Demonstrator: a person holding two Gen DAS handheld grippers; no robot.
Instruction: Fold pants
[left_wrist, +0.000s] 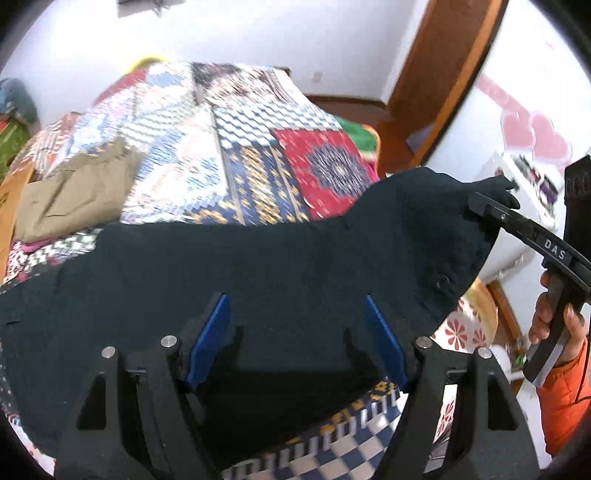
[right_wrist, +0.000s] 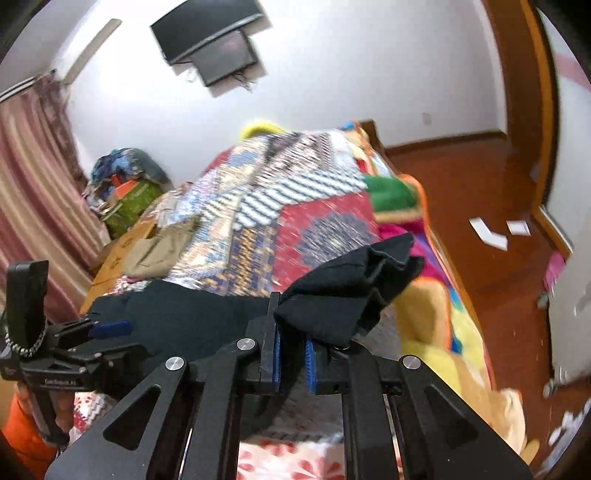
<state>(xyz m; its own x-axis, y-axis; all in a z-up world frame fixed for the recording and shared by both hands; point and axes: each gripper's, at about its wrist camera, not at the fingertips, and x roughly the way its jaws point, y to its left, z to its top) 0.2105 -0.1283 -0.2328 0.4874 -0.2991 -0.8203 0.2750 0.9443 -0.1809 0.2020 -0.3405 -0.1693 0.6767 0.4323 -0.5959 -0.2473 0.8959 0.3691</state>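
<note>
The dark pants (left_wrist: 258, 266) hang stretched above the patchwork-quilted bed (left_wrist: 236, 147). The right hand-held gripper (right_wrist: 291, 354) pinches a bunched corner between nearly closed blue pads. The left hand-held gripper (left_wrist: 295, 339) is spread wide, the cloth draped over its fingers without being clamped. Folded khaki trousers (left_wrist: 74, 199) lie farther back.

Right hand-held gripper (right_wrist: 293, 354) pinches bunched edge of dark pants (right_wrist: 332, 295) above patchwork bed (right_wrist: 295, 214); left hand-held gripper (right_wrist: 107, 326) at the other edge, folded khaki garment (right_wrist: 159, 247) beyond.
</note>
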